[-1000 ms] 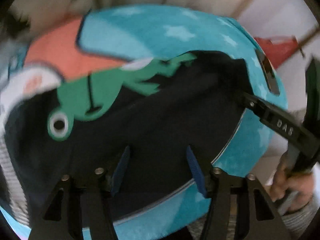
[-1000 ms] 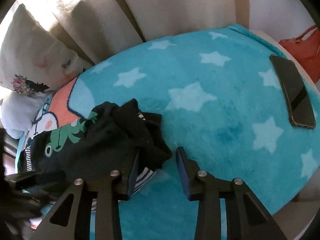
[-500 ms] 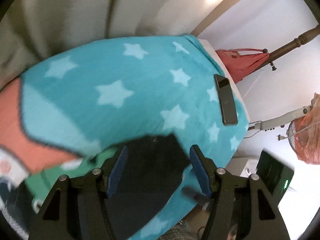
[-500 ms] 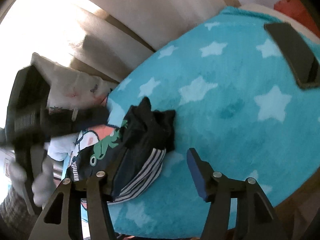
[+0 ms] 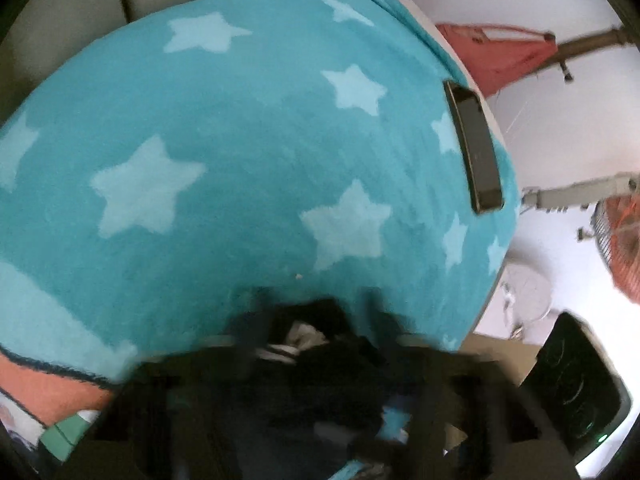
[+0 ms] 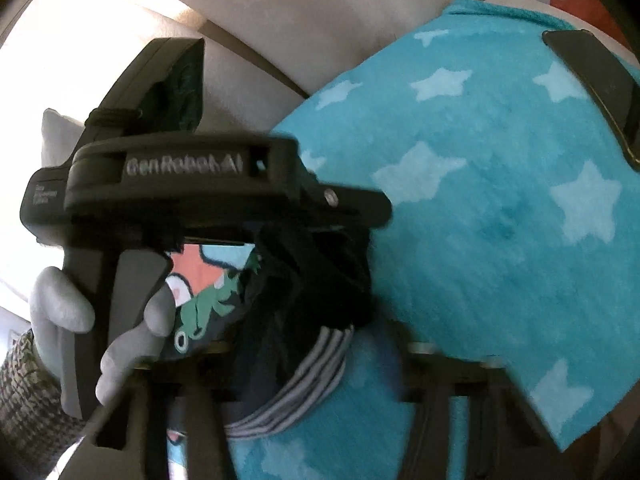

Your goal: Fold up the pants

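Observation:
The pants point(image 6: 304, 320) are dark, bunched cloth with a grey striped waistband point(image 6: 300, 384) and a green frog print point(image 6: 208, 304), lying at the near left of the turquoise star blanket point(image 6: 500, 216). In the left wrist view the dark pants point(image 5: 320, 384) fill the bottom, blurred, between the smeared fingers of my left gripper point(image 5: 316, 320); its jaws look apart. The left gripper body point(image 6: 200, 184) hovers just over the pants in the right wrist view. My right gripper point(image 6: 316, 344) is blurred at the waistband, jaws wide apart.
A black phone point(image 5: 474, 148) lies near the blanket's right edge, and shows in the right wrist view point(image 6: 596, 76). Beige cushions point(image 6: 320, 20) stand behind. A red bag point(image 5: 504, 56) and a fan point(image 5: 616, 240) stand beyond the right edge.
My left gripper has swung over and dropped onto the bunched pants. My right gripper has opened wider and drawn in to the striped waistband. Both views are motion-blurred.

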`<action>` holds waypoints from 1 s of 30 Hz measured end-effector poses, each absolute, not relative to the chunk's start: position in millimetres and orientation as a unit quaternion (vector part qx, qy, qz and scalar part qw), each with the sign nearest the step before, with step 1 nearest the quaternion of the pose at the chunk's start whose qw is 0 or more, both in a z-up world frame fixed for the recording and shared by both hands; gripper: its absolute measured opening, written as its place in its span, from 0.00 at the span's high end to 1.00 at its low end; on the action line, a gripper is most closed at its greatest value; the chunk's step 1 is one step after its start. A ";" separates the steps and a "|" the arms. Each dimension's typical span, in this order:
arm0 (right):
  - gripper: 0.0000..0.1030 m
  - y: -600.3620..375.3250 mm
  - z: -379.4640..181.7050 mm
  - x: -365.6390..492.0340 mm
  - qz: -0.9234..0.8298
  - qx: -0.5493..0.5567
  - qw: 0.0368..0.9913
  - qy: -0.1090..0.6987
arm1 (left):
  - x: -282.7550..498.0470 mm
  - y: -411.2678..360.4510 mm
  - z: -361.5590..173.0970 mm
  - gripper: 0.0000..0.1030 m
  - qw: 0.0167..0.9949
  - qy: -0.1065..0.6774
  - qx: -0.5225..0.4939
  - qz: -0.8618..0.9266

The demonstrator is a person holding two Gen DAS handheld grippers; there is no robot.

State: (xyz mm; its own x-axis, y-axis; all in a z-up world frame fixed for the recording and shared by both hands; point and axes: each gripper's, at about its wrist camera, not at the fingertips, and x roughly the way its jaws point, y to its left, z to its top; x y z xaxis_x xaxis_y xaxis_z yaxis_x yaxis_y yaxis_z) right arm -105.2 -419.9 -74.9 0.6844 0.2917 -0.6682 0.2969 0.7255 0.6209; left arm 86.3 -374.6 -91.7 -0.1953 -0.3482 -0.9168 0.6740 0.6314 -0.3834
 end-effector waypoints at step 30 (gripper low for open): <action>0.50 -217.0 -58.4 -37.8 0.265 0.135 0.794 0.530 | 72.6 -69.1 -63.5 0.56 0.735 0.558 -0.251 -0.292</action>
State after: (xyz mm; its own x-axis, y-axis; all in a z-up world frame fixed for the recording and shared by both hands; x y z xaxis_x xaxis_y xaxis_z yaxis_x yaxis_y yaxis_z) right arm -37.8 -217.0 -58.4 0.2976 0.5646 -0.7698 -0.2784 0.8226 0.4957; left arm 72.6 -69.1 -63.5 0.2055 -0.7099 -0.6737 0.1494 0.7031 -0.6952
